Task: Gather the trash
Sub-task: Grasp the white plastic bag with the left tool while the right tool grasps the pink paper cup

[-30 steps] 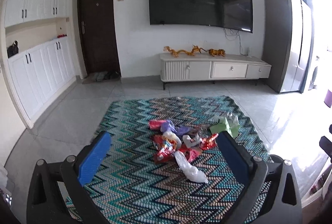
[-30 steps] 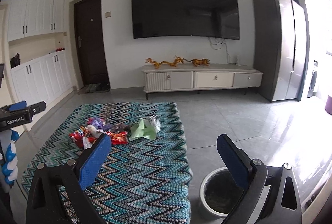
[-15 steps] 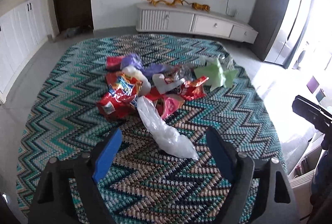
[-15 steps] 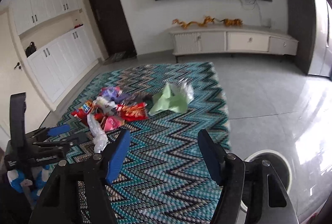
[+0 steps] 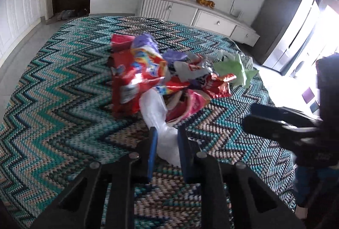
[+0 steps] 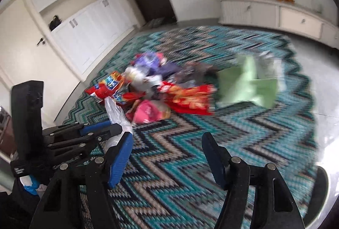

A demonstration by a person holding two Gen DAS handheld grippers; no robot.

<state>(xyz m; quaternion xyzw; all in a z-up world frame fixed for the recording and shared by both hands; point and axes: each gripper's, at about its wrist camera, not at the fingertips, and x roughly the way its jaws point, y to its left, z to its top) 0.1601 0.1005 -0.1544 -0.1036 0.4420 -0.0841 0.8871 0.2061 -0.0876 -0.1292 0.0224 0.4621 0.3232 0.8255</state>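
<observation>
Left wrist view: left gripper [image 5: 167, 140] fingers pinch the near end of a clear plastic bag [image 5: 157, 121], which trails back into the wrapper pile [image 5: 161, 72] on the zigzag rug [image 5: 53, 114]. Right wrist view: right gripper [image 6: 167, 144] spread wide, holding nothing, above the rug just beside the bag; green bag [image 6: 247, 89] at the pile's far side.
</observation>
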